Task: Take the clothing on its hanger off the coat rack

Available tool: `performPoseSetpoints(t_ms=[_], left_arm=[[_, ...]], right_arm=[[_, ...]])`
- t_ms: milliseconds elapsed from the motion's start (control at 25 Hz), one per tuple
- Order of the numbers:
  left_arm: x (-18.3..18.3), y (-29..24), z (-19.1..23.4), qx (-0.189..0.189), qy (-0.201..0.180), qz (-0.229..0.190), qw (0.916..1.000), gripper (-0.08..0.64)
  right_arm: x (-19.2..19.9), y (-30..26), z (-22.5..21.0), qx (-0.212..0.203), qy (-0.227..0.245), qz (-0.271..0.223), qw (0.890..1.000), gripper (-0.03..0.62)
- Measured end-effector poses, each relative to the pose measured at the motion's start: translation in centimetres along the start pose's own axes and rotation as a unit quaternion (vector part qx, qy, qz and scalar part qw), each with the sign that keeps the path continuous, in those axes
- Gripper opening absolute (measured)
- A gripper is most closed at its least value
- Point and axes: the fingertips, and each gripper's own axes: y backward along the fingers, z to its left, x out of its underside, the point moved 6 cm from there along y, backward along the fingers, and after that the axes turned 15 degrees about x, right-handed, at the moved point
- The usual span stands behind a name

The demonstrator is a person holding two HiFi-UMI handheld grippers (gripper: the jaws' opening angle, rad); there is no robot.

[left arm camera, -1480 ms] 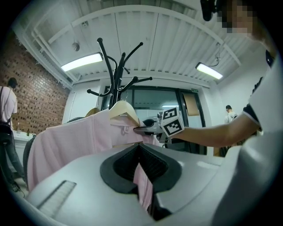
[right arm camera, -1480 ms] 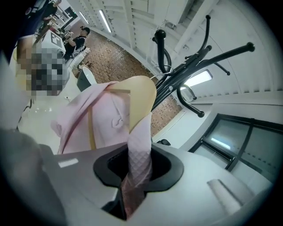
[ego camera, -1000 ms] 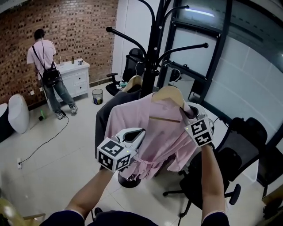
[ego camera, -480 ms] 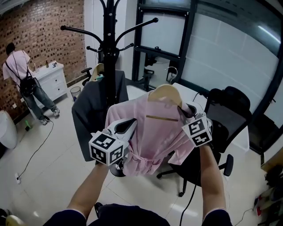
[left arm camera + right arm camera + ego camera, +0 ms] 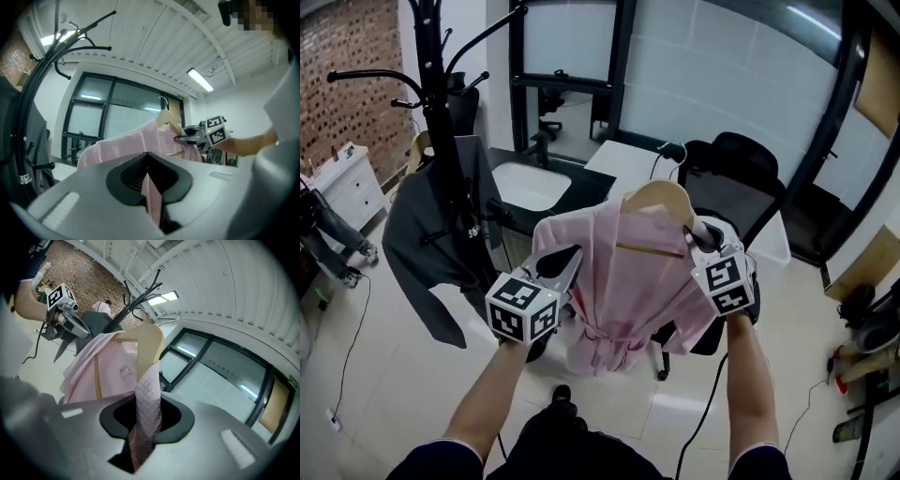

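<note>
A pink garment [image 5: 628,281] hangs on a wooden hanger [image 5: 656,200], held in the air between my two grippers, well clear of the black coat rack [image 5: 441,112] at the left. My left gripper [image 5: 565,265] is shut on the garment's left shoulder; pink cloth [image 5: 151,194] runs between its jaws. My right gripper [image 5: 701,238] is shut on the right shoulder end, with pink cloth [image 5: 147,399] pinched over the hanger arm [image 5: 149,345]. From the left gripper view I see the hanger [image 5: 165,119] and the right gripper [image 5: 187,137] beyond the garment [image 5: 126,143].
A grey jacket [image 5: 431,234] still hangs on the coat rack. A black office chair [image 5: 731,183] and a white desk [image 5: 628,159] stand behind the garment. Glass partitions with black frames run along the back. A white cabinet [image 5: 342,183] stands at the far left by a brick wall.
Both grippers have carried the pink garment on its hanger to the right, away from the coat rack. The view has swung right, so the rack now stands at the left.
</note>
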Motion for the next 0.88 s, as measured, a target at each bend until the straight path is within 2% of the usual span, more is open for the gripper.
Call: performPoseSetpoints(t_ms=[240, 560, 720, 880], left_arm=[[1.0, -7.4, 0.1, 0.086, 0.005, 0.009, 0.9962, 0.012], [1.8, -16.1, 2.0, 0.187, 0.013, 0.018, 0.9821, 0.012], [1.9, -18.9, 3.3, 0.223, 0.007, 0.019, 0.9746, 0.012], [2.4, -21.7, 4.1, 0.247, 0.019, 0.021, 0.9687, 0.012]], right_arm=[[4.5, 1.2, -4.5, 0.057, -0.006, 0.065, 0.996, 0.072], [7.9, 0.4, -10.7, 0.135, -0.016, 0.130, 0.982, 0.072], [9.0, -0.7, -12.6, 0.169, -0.020, 0.156, 0.973, 0.072], [10.5, -1.3, -14.4, 0.191, -0.031, 0.179, 0.964, 0.072]])
